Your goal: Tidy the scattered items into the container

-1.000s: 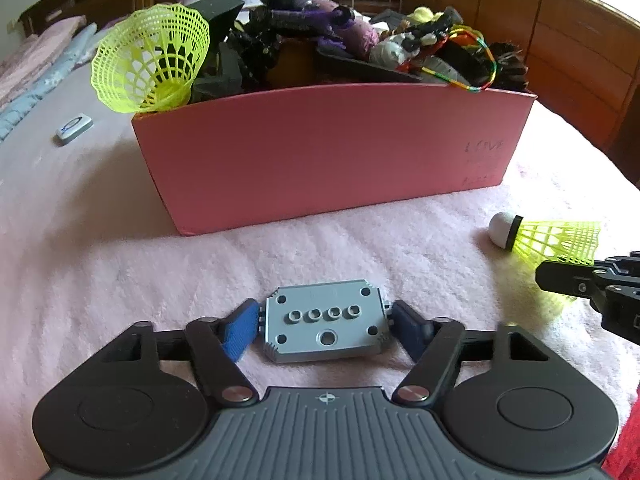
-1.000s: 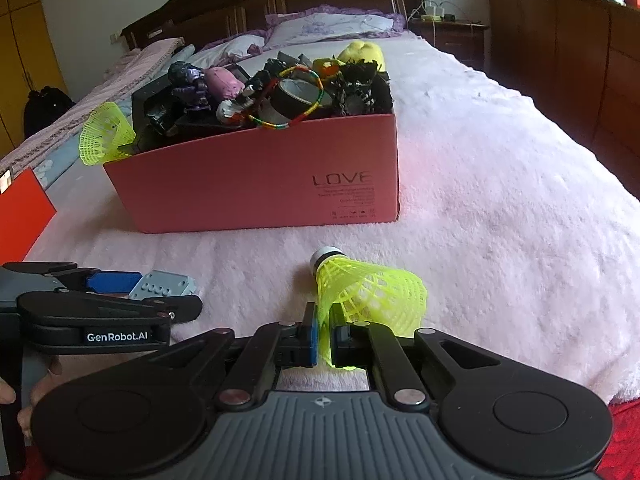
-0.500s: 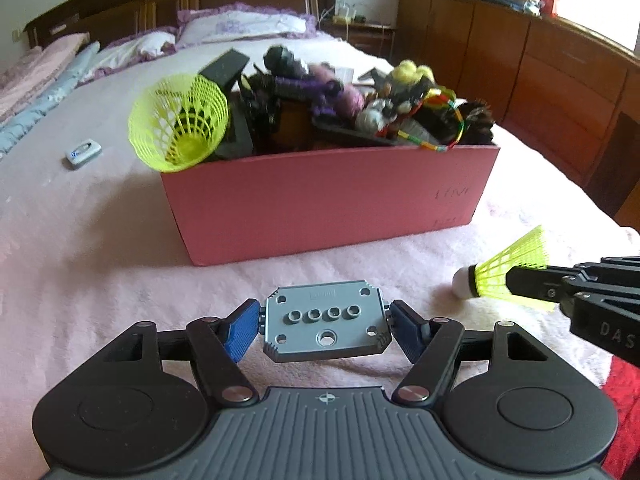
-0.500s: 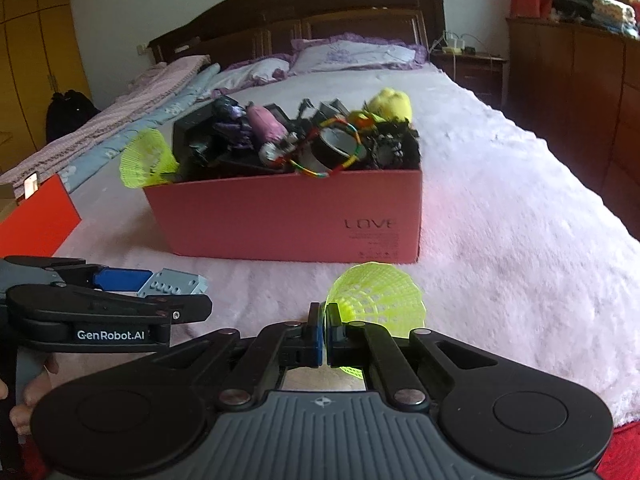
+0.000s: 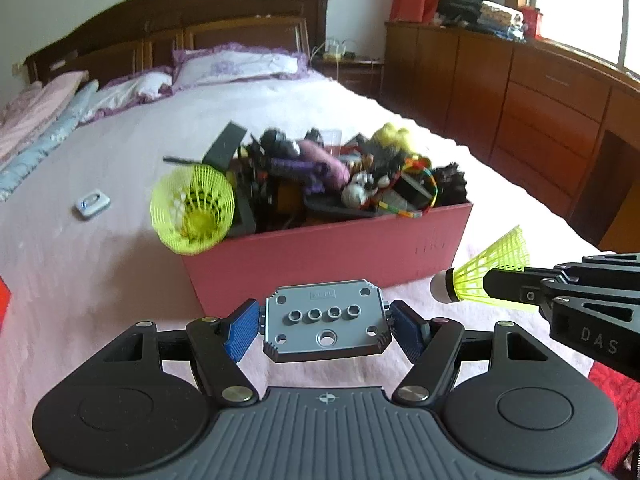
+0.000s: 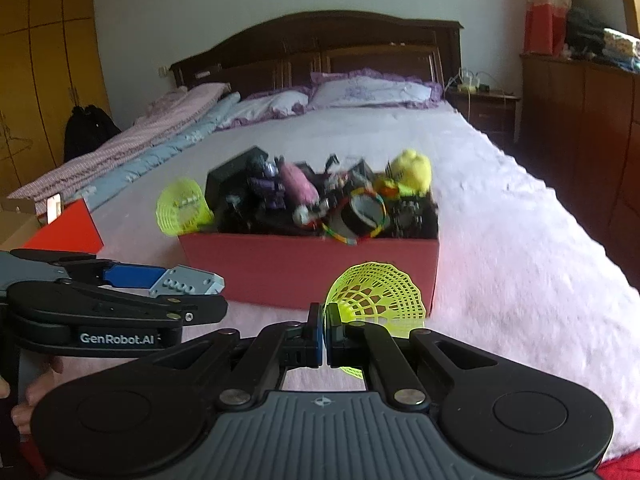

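Your left gripper (image 5: pixel 326 326) is black with blue pads (image 5: pixel 240 330), around a grey studded block (image 5: pixel 326 330). Your right gripper (image 6: pixel 323 334) pinches a neon-yellow mesh shuttlecock (image 6: pixel 378 294) with a white tip. The box (image 5: pixel 320 256) is pink-red, the bed (image 5: pixel 60 280) pale pink, its pillows (image 5: pixel 236 64) white with purple frills.

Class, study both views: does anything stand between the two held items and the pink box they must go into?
Nothing visible blocks either path. The left gripper holds the grey block and the right gripper holds the yellow shuttlecock, both before the pink box. However, the box is heaped high, with another shuttlecock overhanging its corner.
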The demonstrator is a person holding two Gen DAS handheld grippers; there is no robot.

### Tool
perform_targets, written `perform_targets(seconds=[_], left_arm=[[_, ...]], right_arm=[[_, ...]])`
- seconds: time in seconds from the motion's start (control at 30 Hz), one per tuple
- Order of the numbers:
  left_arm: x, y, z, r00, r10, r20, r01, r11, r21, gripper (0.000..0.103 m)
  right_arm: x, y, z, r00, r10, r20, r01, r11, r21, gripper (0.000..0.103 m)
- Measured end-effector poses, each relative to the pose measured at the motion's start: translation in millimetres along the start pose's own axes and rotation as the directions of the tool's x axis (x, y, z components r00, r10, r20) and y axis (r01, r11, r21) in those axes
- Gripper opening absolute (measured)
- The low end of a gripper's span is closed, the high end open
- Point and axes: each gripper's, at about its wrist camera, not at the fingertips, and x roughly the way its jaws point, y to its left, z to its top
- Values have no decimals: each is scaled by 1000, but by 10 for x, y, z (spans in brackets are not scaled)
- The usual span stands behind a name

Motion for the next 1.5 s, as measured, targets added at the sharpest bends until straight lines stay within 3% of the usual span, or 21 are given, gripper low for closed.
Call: perform_targets(seconds=[0.37,0.63,0.77,0.9,1.0,1.2,1.5], left_arm=[[112,80,707,995,17,101,-26,996,83,70],[541,229,1124,993,67,92,-76,992,99,70],[753,307,1198,995,84,44,-87,993,79,71],[805,311,1158,996,93,15,-94,993,77,72],[738,297,1107,996,88,27,-89,993,81,79],[407,254,955,996,72,48,-74,996,47,86],[18,254,491,995,97,-16,-98,988,-117,91]], right_arm=[[63,-10,698,993,15,119,-6,998,-69,2],[724,-5,1305,986,18,165,1,993,-114,2],[1126,-6,1420,992,27,121,-14,994,-108,3],[1296,-46,1418,998,17,56,-13,997,-71,18],[1233,-67,1369,998,3,67,2,997,-71,33],[882,-146,1212,997,-10,77,11,1000,-16,44],[377,-70,645,997,-76,-31,75,996,-38,58]])
